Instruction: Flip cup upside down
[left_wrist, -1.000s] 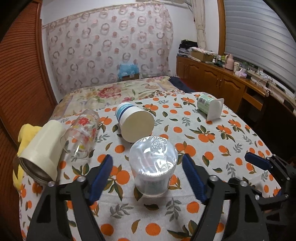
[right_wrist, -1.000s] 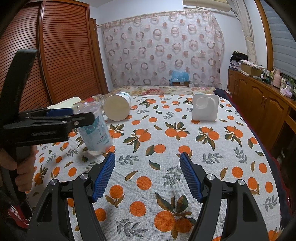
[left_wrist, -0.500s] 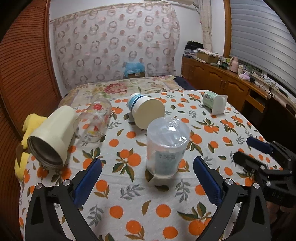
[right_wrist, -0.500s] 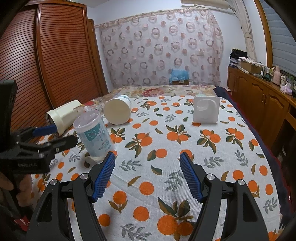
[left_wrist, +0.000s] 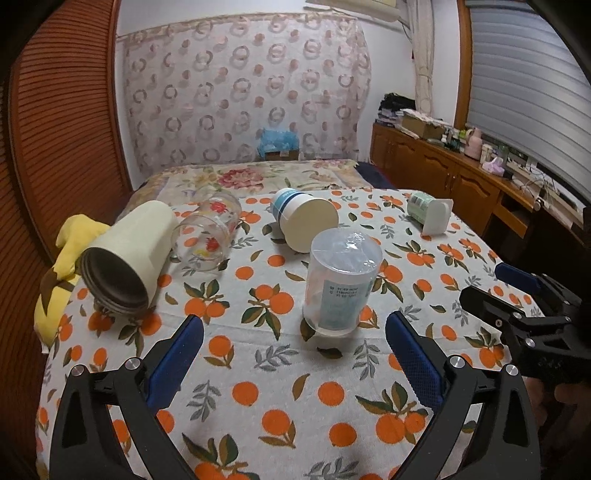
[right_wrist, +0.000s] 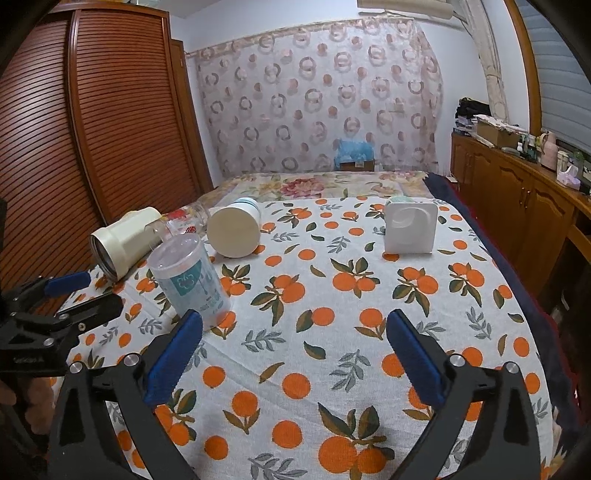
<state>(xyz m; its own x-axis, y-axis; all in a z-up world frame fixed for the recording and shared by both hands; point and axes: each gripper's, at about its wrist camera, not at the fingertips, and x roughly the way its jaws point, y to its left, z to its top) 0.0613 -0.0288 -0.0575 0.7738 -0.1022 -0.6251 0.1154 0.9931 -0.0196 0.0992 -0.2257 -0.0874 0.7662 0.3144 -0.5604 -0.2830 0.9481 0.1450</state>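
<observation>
A clear plastic cup (left_wrist: 341, 282) with a teal label stands upside down on the orange-print tablecloth (left_wrist: 295, 387), mouth on the cloth; it also shows in the right wrist view (right_wrist: 190, 280). My left gripper (left_wrist: 293, 354) is open and empty, a little short of the cup, jaws wide apart. My right gripper (right_wrist: 295, 354) is open and empty over bare cloth, right of the cup. The left gripper shows at the left edge of the right wrist view (right_wrist: 62, 299); the right gripper shows at the right edge of the left wrist view (left_wrist: 517, 295).
Lying on their sides beyond the cup: a cream tumbler (left_wrist: 129, 254), a flower-print glass (left_wrist: 207, 230), a cream cup with blue band (left_wrist: 306, 223) and a white square-based cup (left_wrist: 430, 214). A yellow plush (left_wrist: 70, 243) lies at the left edge. Wooden cabinets (right_wrist: 517, 206) line the right.
My left gripper has let go of the cup, opened wide and drawn back and up from it. The cup stays standing upside down. The right gripper has hardly moved.
</observation>
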